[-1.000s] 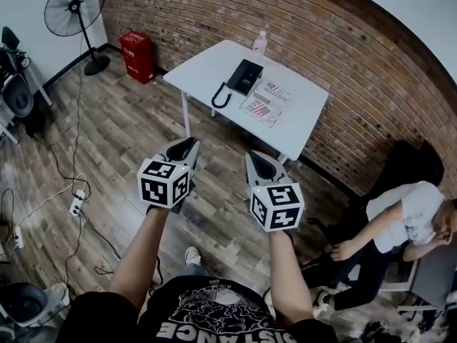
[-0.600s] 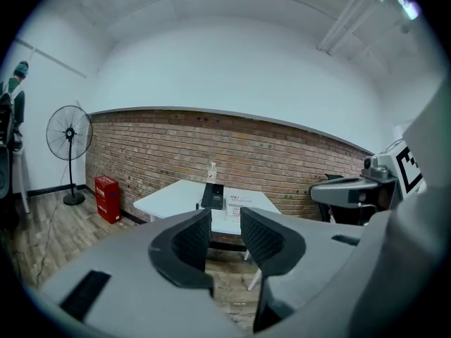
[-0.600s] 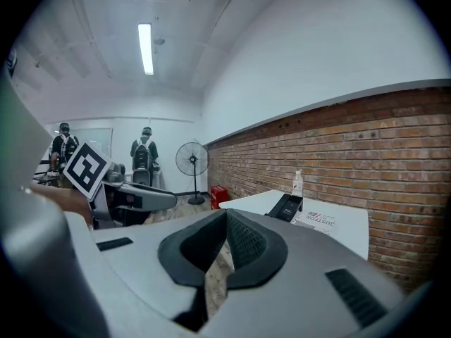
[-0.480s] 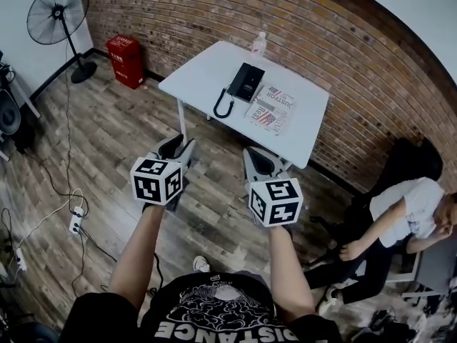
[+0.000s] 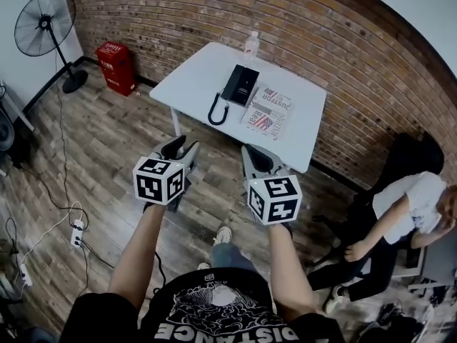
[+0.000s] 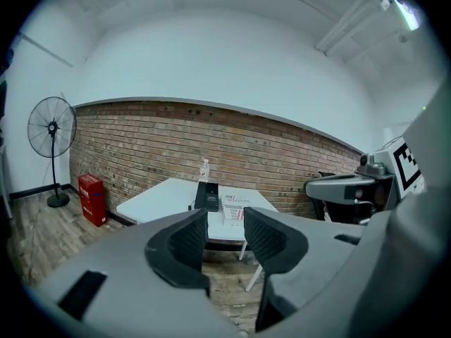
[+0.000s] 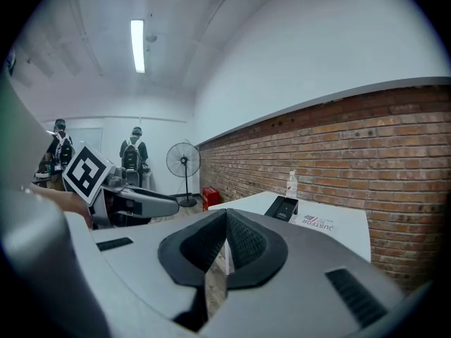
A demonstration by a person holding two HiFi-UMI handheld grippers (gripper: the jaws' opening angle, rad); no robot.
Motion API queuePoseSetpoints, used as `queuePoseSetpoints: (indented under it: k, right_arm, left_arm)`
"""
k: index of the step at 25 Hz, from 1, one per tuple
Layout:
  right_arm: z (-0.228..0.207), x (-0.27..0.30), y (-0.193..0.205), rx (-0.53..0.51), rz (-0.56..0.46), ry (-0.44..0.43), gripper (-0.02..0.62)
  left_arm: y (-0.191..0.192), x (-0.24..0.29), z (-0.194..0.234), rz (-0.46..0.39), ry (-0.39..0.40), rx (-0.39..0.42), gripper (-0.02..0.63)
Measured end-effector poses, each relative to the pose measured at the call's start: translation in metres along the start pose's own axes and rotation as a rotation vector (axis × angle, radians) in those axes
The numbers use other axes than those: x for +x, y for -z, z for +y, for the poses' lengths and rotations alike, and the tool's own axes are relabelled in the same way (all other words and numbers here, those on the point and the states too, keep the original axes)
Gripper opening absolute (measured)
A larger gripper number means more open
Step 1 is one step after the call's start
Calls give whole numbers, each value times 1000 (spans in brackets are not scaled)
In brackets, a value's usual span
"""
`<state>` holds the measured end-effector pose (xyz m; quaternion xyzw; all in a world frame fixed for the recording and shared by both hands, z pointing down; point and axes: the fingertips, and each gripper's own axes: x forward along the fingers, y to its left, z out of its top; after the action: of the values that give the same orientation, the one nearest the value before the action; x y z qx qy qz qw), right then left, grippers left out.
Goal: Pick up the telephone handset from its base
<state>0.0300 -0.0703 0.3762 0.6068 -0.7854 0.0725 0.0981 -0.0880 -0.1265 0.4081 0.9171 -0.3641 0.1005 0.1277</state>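
Note:
The black telephone point(image 5: 239, 84) lies on the white table point(image 5: 193, 73) with its handset on the base and a coiled cord point(image 5: 215, 110) hanging over the near edge. It also shows far off, as the telephone point(image 6: 206, 196) beyond the left jaws and the telephone point(image 7: 285, 208) past the right ones. Both grippers hang over the wooden floor, well short of the table. My left gripper point(image 5: 181, 146) has its jaws opening, with nothing between them. My right gripper point(image 5: 250, 151) is shut and empty.
Printed papers point(image 5: 270, 111) lie right of the phone, and a plastic bottle point(image 5: 250, 43) stands at the table's far edge by the brick wall. A floor fan point(image 5: 39, 21), a red box point(image 5: 114, 66), floor cables with a power strip point(image 5: 75, 231), and a seated person point(image 5: 400, 216).
Both grippers have moved forward toward the table, which now appears nearer. The left jaws have gone from nearly shut to apart. The right jaws stay shut.

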Motion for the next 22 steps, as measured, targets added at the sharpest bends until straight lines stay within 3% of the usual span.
queuePoseSetpoints:
  k: [7, 22]
  right_arm:
    - [-34, 48, 0, 15, -9, 2, 0]
    - [-138, 176, -18, 41, 15, -3, 2]
  left_arm:
    - [-8, 52, 24, 25, 6, 17, 152]
    - [-48, 213, 74, 107, 40, 25, 167]
